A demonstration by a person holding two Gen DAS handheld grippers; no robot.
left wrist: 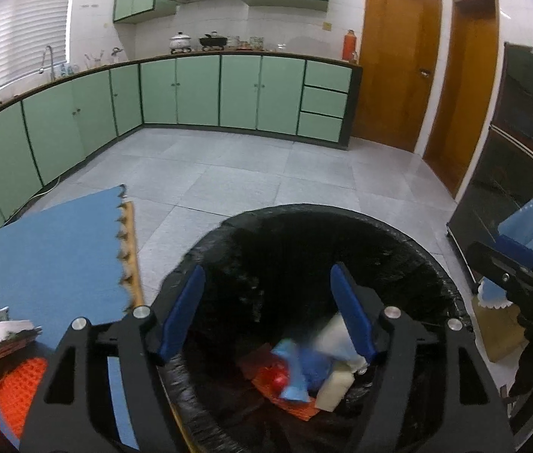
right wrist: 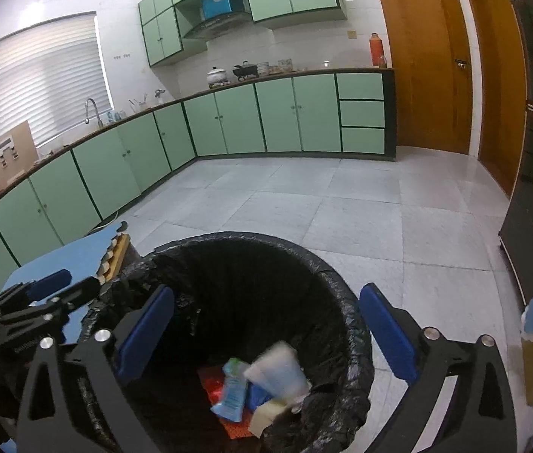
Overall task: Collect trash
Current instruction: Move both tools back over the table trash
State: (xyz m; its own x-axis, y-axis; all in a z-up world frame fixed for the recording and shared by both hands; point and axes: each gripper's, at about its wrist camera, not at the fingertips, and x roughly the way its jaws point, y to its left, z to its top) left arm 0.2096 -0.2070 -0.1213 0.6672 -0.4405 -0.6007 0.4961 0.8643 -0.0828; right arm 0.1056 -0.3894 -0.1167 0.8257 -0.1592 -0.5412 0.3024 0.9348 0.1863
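Both hand-held grippers, left [left wrist: 268,313] and right [right wrist: 266,334], spread wide, empty, over black-lined trash bin [right wrist: 345,294]. Dropped trash [right wrist: 262,385] lies below fingertips. Risk: finger snagging liner, tipping bin.

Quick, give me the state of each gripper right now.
Left gripper: open, holding nothing, over the trash bin.
Right gripper: open, holding nothing, over the same bin, with a blurred white piece of trash just below it.

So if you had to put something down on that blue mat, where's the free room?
The blue mat is bare from its toothed edge to the bin. Its near-left corner is crowded with a trash pile on a red mesh piece.
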